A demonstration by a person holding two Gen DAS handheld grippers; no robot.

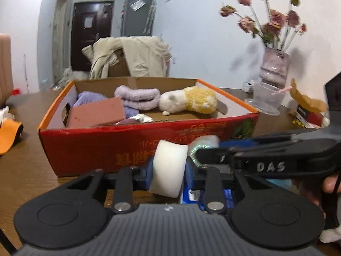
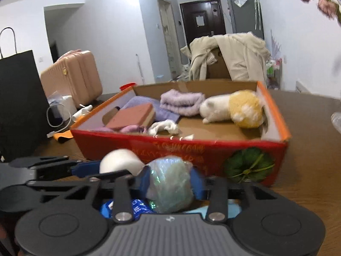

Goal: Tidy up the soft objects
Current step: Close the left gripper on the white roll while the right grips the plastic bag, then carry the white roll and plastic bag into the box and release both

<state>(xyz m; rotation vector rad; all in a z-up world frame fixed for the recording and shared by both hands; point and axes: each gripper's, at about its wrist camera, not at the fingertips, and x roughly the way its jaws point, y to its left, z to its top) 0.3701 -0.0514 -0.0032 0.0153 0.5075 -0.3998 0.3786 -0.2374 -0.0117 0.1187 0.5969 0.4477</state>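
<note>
Soft objects are in both grips at once! The left gripper (image 1: 168, 168) has its blue pads squeezed onto a white foam block (image 1: 167, 167), jaws drawn narrow with the block bulging between them, standing roughly upright so its long side runs up and down across the fingers. Right alongside, the right gripper (image 2: 170, 181) is clamped on a wrapped greenish bundle (image 2: 169, 183), shiny film crinkling under the pads, the bundle filling the gap completely.

Now the relation that matters: the red cardboard box (image 1: 149, 147) lies straight ahead of both sets of fingers, its near wall just beyond the held pieces and rising above them in both wrist views. So both loads sit low, in front of that wall, not yet over the opening. My read is that they need to go up and forward to clear the rim.

Inside, the left side is crowded: a pink sponge brick (image 1: 97, 112), a lavender folded towel (image 1: 138, 98). A yellow-and-white plush toy (image 1: 188, 102) lies against the right end. Bare cardboard floor shows in the near middle, dead ahead of the fingers, and that looks the likeliest landing spot. Neither hand is clearly nearer; they sit side by side on the wooden table (image 1: 25, 160).
</note>
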